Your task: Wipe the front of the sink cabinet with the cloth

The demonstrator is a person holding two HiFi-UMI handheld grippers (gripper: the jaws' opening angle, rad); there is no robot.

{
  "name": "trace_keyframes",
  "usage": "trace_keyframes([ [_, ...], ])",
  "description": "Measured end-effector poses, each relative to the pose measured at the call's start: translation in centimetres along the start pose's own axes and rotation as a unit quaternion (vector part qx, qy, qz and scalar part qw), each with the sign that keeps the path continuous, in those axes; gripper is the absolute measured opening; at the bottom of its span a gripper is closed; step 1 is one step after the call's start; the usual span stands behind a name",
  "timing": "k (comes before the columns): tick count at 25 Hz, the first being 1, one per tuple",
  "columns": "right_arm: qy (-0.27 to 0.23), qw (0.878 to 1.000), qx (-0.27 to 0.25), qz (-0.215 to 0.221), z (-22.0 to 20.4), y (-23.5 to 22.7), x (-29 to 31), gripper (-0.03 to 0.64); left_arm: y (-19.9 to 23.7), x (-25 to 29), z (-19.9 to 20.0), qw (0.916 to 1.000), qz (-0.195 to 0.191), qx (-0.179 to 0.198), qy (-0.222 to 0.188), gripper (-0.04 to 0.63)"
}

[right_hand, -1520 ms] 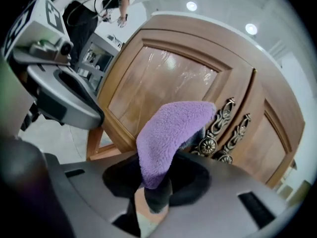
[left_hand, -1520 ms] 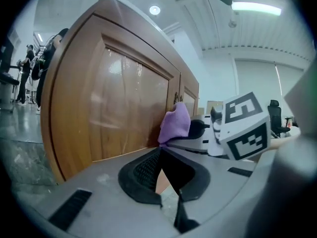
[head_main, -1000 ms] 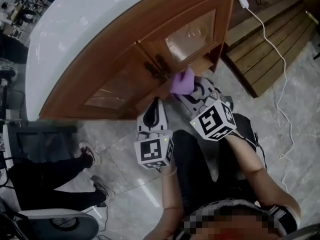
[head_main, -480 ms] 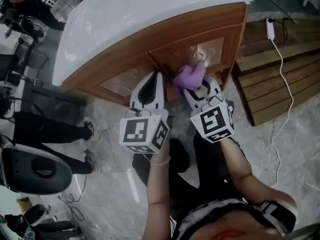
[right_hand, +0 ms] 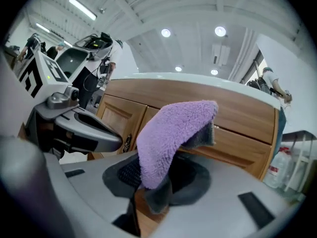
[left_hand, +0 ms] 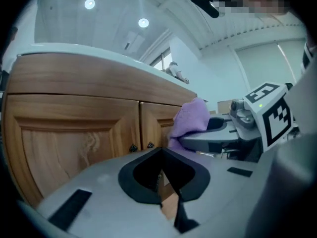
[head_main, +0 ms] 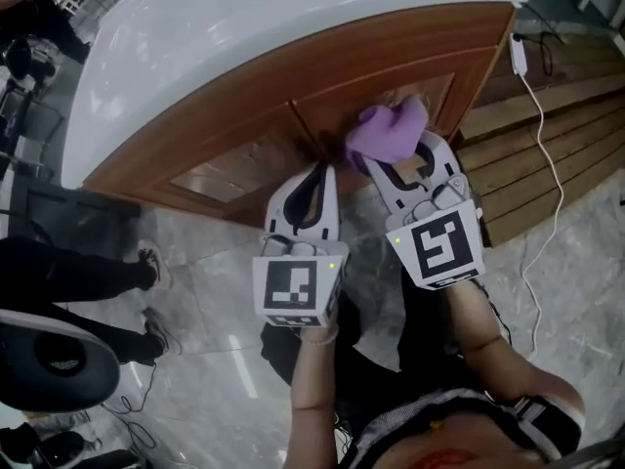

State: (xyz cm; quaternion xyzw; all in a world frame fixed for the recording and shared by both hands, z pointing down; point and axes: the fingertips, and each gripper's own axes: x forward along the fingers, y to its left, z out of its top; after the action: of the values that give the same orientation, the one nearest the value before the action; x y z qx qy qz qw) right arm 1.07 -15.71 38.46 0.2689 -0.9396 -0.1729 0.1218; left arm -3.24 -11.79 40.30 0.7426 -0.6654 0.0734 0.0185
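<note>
The wooden sink cabinet [head_main: 244, 115] with two panelled doors stands under a white countertop [head_main: 254, 18]. My right gripper [head_main: 395, 159] is shut on the purple cloth [head_main: 387, 132], which presses against the right door near its top and the doors' centre seam. In the right gripper view the purple cloth [right_hand: 171, 133] drapes over the jaws, in front of the cabinet [right_hand: 237, 128]. My left gripper [head_main: 314, 186] is shut and holds nothing, its tip just short of the left door. The left gripper view shows the two small door knobs [left_hand: 140, 146] and the cloth [left_hand: 190, 120] to the right.
A wooden slatted platform [head_main: 547, 135] lies right of the cabinet, with a white cable and adapter [head_main: 519, 57] running over it. A person's legs in dark trousers [head_main: 68, 272] stand at the left on the marble floor. A chair base [head_main: 49, 360] sits at the lower left.
The cloth in my right gripper has moved up the right door, from beside the knobs toward the door's top. The left gripper stays shut close beside it.
</note>
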Motion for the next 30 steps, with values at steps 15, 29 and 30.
trace_keyframes([
  [15,0.000,0.994,-0.104,-0.029,4.2,0.1,2.5,0.164,0.4,-1.2,-0.4,0.9994,-0.001,-0.035,-0.008,0.000],
  [29,-0.004,0.993,-0.113,-0.034,3.9,0.1,2.7,0.166,-2.0,0.9,-0.8,0.9980,-0.057,-0.022,-0.015,0.000],
  [30,-0.002,0.993,-0.114,-0.036,3.9,0.1,2.7,0.166,-2.1,0.9,-0.8,0.9976,-0.062,-0.024,-0.016,0.000],
])
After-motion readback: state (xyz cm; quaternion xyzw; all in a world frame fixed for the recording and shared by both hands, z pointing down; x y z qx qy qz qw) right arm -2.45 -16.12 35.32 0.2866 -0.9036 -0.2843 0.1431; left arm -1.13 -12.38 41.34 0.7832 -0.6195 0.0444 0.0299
